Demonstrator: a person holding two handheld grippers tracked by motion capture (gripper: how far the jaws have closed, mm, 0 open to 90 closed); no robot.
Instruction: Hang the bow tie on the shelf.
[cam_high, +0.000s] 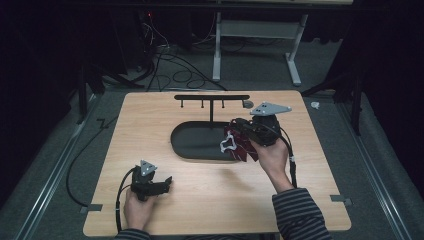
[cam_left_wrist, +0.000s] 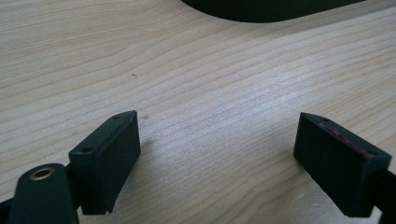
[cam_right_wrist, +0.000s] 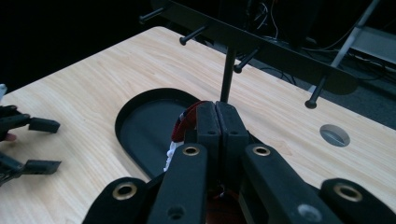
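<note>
Two hand-held grippers, one red cloth, one tray

Red item mostly behind tool

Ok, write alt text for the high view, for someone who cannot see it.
The right gripper, held in a person's hand, is shut on a dark red fabric item with a white loop above a black oval tray on a wooden table. A black peg rack rises from the tray's far side. The left gripper sits open near the table's front left.
</note>
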